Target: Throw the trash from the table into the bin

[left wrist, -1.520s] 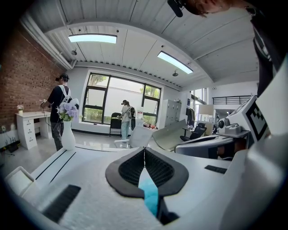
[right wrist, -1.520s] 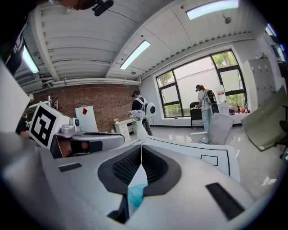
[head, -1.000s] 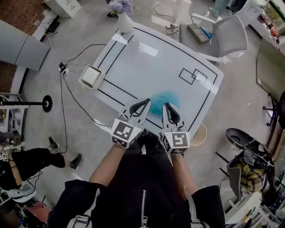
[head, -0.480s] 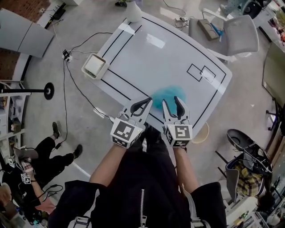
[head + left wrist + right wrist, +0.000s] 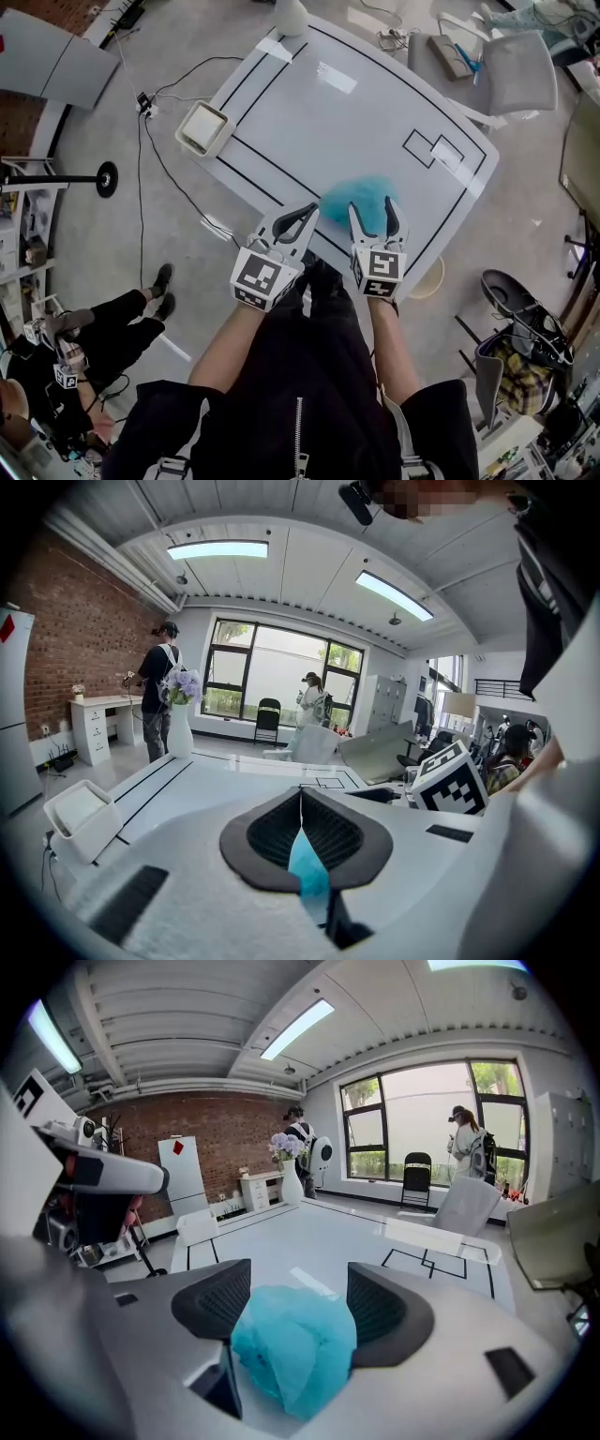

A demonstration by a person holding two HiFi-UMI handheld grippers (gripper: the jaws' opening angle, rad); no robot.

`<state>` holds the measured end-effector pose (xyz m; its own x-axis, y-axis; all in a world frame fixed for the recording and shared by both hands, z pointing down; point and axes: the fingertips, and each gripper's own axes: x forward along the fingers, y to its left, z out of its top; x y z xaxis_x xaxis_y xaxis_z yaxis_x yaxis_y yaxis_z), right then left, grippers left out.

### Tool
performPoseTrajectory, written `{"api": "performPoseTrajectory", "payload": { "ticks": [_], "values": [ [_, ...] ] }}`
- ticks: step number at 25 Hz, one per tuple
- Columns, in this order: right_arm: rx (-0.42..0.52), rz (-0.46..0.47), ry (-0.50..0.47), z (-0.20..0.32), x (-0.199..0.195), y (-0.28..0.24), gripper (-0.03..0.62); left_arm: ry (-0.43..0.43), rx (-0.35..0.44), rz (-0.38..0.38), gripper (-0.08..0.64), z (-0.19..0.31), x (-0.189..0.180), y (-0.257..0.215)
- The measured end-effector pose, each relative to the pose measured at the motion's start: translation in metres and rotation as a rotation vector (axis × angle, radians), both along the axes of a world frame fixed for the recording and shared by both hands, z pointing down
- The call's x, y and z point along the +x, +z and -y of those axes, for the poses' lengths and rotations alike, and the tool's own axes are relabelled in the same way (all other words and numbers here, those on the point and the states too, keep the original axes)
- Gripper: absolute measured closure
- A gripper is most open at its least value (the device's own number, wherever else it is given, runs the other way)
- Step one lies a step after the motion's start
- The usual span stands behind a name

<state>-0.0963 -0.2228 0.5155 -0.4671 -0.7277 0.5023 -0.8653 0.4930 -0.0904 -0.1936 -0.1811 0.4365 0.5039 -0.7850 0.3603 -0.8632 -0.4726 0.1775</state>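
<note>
Head view first. The teal trash (image 5: 361, 195) is seen lying on the worktop (image 5: 319, 112), close to the worktop's near edge, so it's not binned yet. Big change: a second ago the right gripper (image 5: 373, 212) was held with its fingers together, just short of the lump and over that near edge. Those fingers have just been opening and are now spread wide, with the near side of the trash taken in between them. The left gripper (image 5: 310, 212) is parked over the same edge, its tip right at the lump's side. A round tub (image 5: 424, 279), probably the bin, is tucked just past the worktop's near edge, lower down.

Left gripper view: the fingers are pressed together, and a thin teal strip (image 5: 307, 874) is caught between them. It's likely a flap of the same trash, though that can't be confirmed from here.

Right gripper view: the fingers (image 5: 217, 1309) are clearly apart. The crumpled lump (image 5: 295, 1344) is sat between them on the worktop, close up against one finger but not squeezed. So nothing's gripped on this side yet.

What that means, as a guess: a grab is being set up. A squeeze is needed next, then a lift and a short carry off the near edge to the tub. The stuff looks thin and floppy, so part of it may be left trailing.
</note>
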Motion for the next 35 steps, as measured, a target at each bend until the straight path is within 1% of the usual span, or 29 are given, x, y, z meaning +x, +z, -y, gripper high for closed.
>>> {"api": "performPoseTrajectory", "payload": {
  "ticks": [12,25,28,32,35],
  "values": [
    [-0.100,-0.029,-0.016,0.003,0.000,0.049,0.291,-0.014,-0.019,0.010,0.551,-0.007,-0.005,0.007],
    [-0.214,-0.107,-0.039,0.002,0.007,0.101,0.290,-0.040,-0.050,0.013,0.551,-0.009,-0.012,0.023],
    [-0.241,-0.134,-0.042,0.000,0.009,0.110,0.291,-0.039,-0.051,0.013,0.551,-0.009,-0.011,0.025],
    [-0.299,-0.191,-0.047,-0.009,0.013,0.125,0.291,-0.039,-0.056,0.012,0.551,-0.010,-0.012,0.026],
    [-0.298,-0.228,-0.062,-0.015,0.015,0.130,0.291,-0.046,-0.062,0.008,0.551,-0.011,-0.011,0.027]
  ]
}}
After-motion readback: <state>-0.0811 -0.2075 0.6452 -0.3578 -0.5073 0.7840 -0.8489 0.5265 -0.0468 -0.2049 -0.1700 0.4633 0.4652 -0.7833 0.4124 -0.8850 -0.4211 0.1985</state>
